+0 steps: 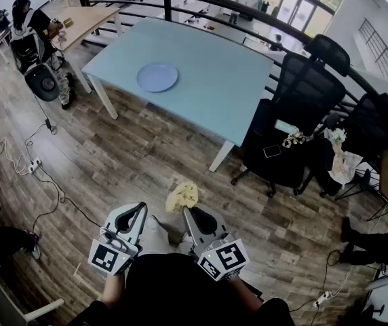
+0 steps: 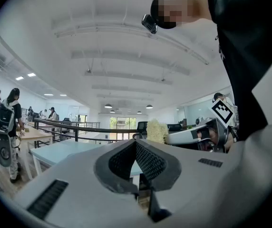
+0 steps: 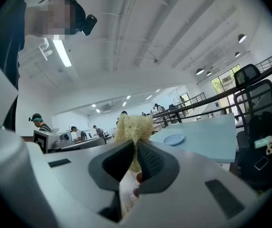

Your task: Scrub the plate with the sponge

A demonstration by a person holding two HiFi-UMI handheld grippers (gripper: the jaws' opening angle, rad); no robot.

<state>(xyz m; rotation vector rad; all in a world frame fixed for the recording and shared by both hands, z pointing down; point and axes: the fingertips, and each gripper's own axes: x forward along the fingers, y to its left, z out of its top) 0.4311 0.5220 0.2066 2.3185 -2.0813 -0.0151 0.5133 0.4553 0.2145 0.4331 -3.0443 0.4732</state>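
A pale blue plate (image 1: 157,77) lies on the light blue table (image 1: 221,87), far ahead of both grippers; it also shows small in the right gripper view as the plate (image 3: 174,139). My right gripper (image 1: 184,210) is shut on a yellow fibrous sponge (image 1: 182,197), which sticks up past the jaws as the sponge (image 3: 134,127). My left gripper (image 1: 142,207) is held beside it, low over the wooden floor, jaws shut with nothing between them (image 2: 136,151). The sponge (image 2: 157,130) shows to its right.
Black office chairs (image 1: 296,114) stand at the table's right side. Cables and a power strip (image 1: 34,163) lie on the floor to the left. A person with a backpack (image 1: 34,36) stands at the far left by another desk. A black railing (image 1: 201,2) runs behind the table.
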